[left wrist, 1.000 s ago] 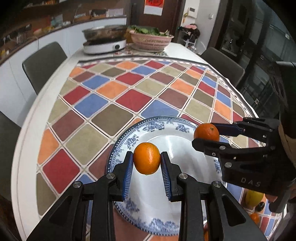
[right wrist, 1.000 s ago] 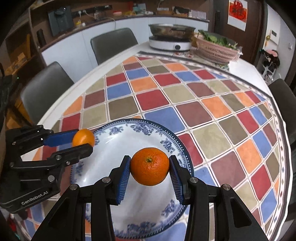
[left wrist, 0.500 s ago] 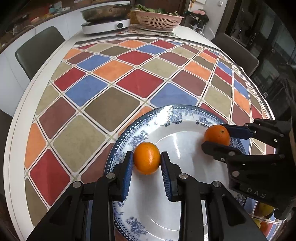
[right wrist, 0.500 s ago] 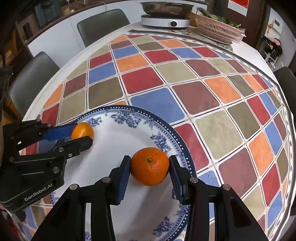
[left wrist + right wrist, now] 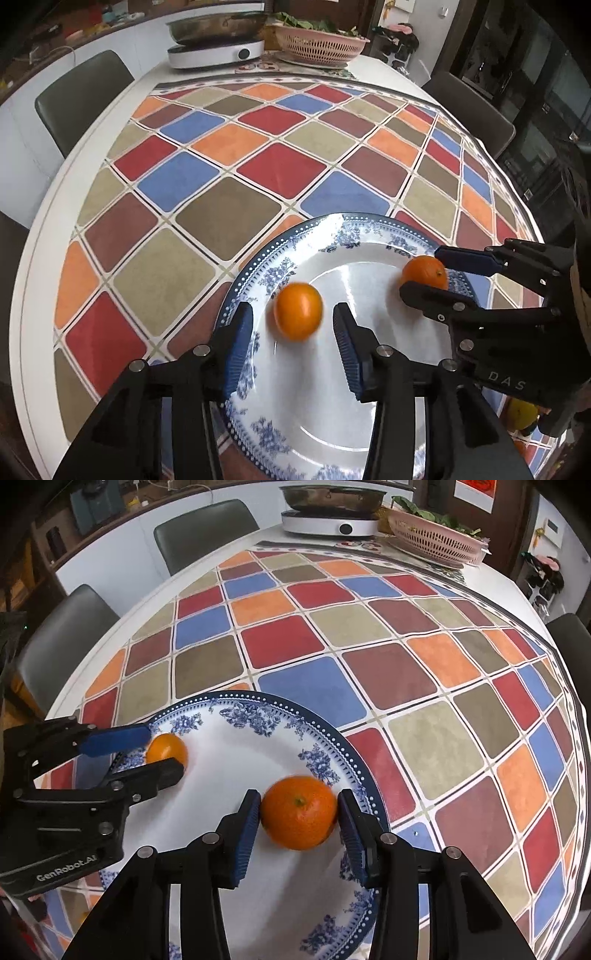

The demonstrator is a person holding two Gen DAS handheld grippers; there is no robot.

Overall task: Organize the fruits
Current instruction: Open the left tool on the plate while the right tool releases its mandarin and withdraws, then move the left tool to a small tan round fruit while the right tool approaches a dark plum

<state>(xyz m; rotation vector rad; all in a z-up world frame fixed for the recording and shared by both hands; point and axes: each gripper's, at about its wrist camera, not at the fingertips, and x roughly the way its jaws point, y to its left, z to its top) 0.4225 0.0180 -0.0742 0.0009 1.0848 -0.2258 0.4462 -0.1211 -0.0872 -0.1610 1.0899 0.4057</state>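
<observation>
Oranges: two lie on the plate (image 5: pixel 258 266). Your left gripper (image 5: pixel 293 325) has just been opening; the small orange (image 5: pixel 298 311) sits free between its jaws, clear of both pads, near the plate's left rim. Your right gripper (image 5: pixel 297 814) has also just been opening; the large orange (image 5: pixel 299 812) fills the gap, the pads at its sides, and whether they still press I cannot tell. Each fruit lies dead ahead between its own fingers, so withdrawal should run straight back.

We see our left gripper (image 5: pixel 293 341) and right gripper (image 5: pixel 297 825) as black angular frames with silver screws and ribbed blue pads (image 5: pixel 236 350); white lettering marks each body.
</observation>
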